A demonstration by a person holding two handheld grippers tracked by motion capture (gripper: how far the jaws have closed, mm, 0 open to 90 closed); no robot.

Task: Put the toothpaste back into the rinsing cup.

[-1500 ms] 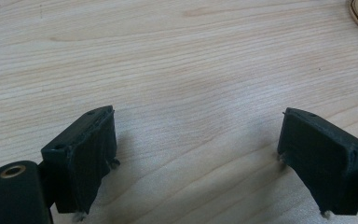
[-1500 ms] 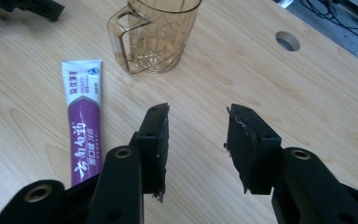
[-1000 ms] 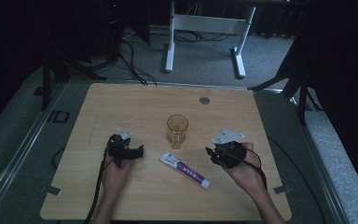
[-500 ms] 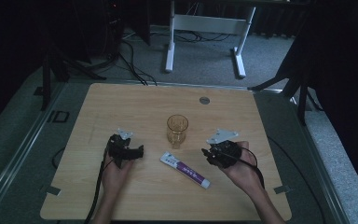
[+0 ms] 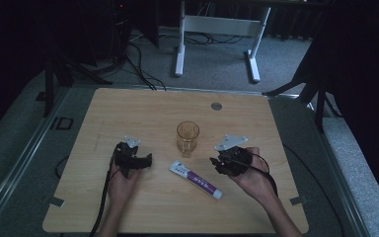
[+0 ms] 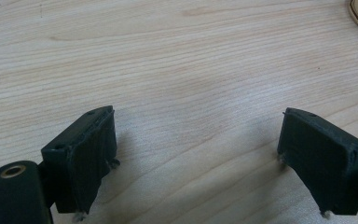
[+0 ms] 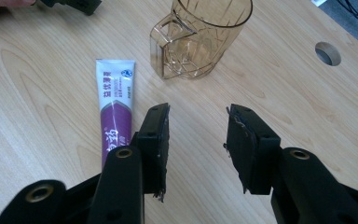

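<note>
Toothpaste tube (image 5: pixel 196 179) lies flat at six o'clock from the amber glass mug (image 5: pixel 187 138), between our grippers. Our right gripper (image 5: pixel 214 162), at four o'clock from the mug, has just been opening its jaws, nothing between them. Our left gripper (image 5: pixel 148 160) stands wide open over bare table (image 5: pixel 143 108).

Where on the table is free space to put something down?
The far strip of the table behind the cup, up to the round hole, is bare, and so are both near corners. It is crowded between the left gripper and right gripper, around the toothpaste tube.
</note>
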